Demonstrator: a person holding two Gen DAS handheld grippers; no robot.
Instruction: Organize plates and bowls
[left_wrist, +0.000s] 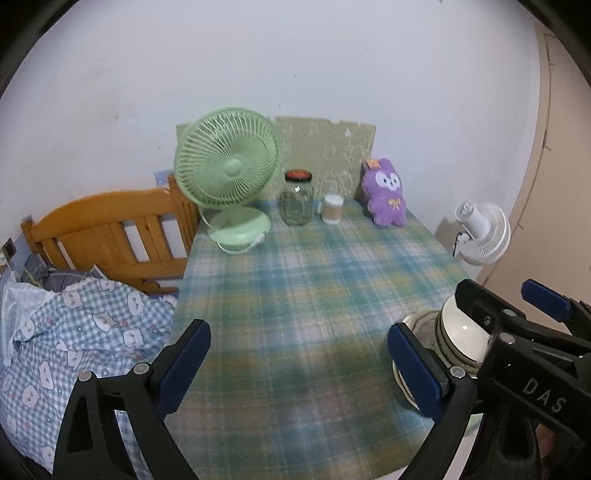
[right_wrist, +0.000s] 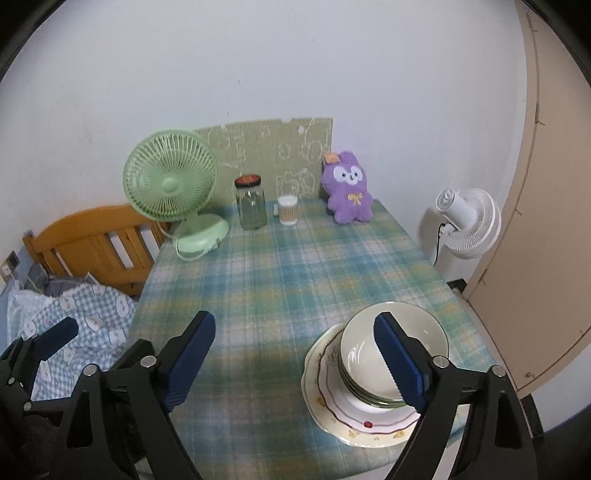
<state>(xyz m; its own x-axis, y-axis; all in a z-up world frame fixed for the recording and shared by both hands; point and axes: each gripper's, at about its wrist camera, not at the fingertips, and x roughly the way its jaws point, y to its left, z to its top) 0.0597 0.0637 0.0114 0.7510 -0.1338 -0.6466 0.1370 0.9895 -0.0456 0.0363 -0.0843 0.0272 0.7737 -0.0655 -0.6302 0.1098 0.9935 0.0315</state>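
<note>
On the plaid table (right_wrist: 280, 280), bowls (right_wrist: 373, 354) stacked on plates (right_wrist: 332, 398).

Green-blue plaid tablecloth (right_wrist: 280, 280), mint fan (right_wrist: 170, 181), purple plush (right_wrist: 349, 192)

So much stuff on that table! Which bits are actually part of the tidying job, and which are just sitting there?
Part of the job:
- stacked bowls
- plates under the bowls
- left gripper and right gripper, both open and empty

Just lying about:
- green desk fan
- glass jar
- cotton swab tub
- purple plush toy
- white fan
- checked tablecloth
</note>
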